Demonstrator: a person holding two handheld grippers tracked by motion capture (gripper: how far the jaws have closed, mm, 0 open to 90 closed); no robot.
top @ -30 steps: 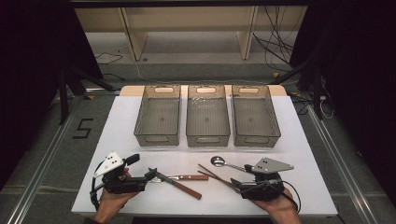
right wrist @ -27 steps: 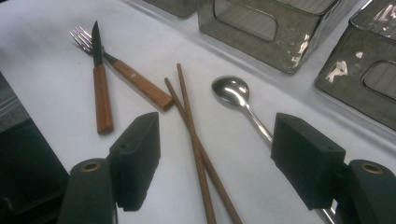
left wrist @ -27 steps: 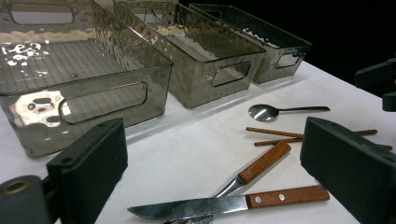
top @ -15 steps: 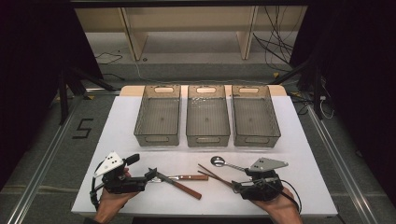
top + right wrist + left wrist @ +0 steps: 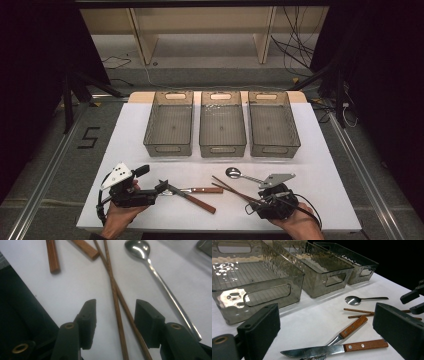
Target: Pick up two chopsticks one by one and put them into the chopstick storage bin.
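A pair of brown chopsticks lies crossed on the white table, running between the jaws of my right gripper. Those jaws have just been closing, and a gap still shows between each pad and the sticks. A metal spoon lies just beyond the sticks. A wooden-handled knife and a second wooden-handled utensil lie crossed in front of my left gripper, which stands wide open over the blade end, holding nothing.
Three smoky clear bins stand side by side across the middle of the table: left, middle, right; nothing shows inside them. The table's front edge runs just behind both hands. Dark floor and cables lie beyond.
The right gripper has edged slightly left along the chopsticks and its jaws look narrower. The left gripper and the cutlery lie as before.
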